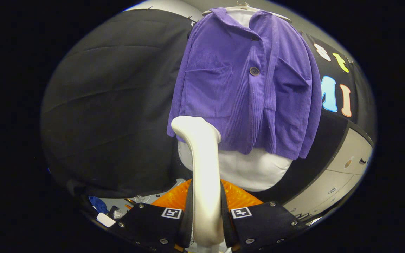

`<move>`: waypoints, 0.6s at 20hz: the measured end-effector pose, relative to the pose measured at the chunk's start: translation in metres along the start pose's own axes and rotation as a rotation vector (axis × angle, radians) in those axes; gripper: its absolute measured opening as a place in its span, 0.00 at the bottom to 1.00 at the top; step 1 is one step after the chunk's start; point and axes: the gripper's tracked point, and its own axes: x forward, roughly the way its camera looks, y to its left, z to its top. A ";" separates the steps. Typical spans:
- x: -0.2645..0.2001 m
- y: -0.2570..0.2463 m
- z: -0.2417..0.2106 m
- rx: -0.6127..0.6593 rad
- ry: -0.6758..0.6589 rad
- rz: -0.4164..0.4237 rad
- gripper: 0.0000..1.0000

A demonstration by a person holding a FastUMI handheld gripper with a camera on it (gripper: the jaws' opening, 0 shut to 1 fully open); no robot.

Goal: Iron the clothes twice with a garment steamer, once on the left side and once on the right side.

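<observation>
Gripper view: gripper (206, 211) clamps steamer (202, 168) touching jacket (244, 84) hem.

Purple jacket (248, 84) on white hanger (246, 7)

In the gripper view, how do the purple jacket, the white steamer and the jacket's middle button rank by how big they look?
1. Purple jacket, largest.
2. White steamer, clamped between the gripper fingers; nearness enlarges it.
3. Button, smallest.

the way ahead is taken up by the steamer (202, 168) clamped between the jaws of the gripper (206, 214) and by the purple jacket (244, 88) beyond. open room is seen beside the jacket before the black cloth wall (114, 105).
</observation>
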 end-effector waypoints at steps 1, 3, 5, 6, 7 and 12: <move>-0.007 0.000 0.000 0.015 -0.001 0.005 0.37; -0.033 0.001 0.002 0.025 -0.025 0.017 0.37; -0.066 -0.003 0.009 0.026 -0.062 0.034 0.36; -0.082 -0.007 0.011 0.028 -0.081 0.038 0.36; -0.098 -0.014 0.016 0.031 -0.102 0.037 0.36; -0.176 -0.071 0.036 0.069 -0.211 0.004 0.36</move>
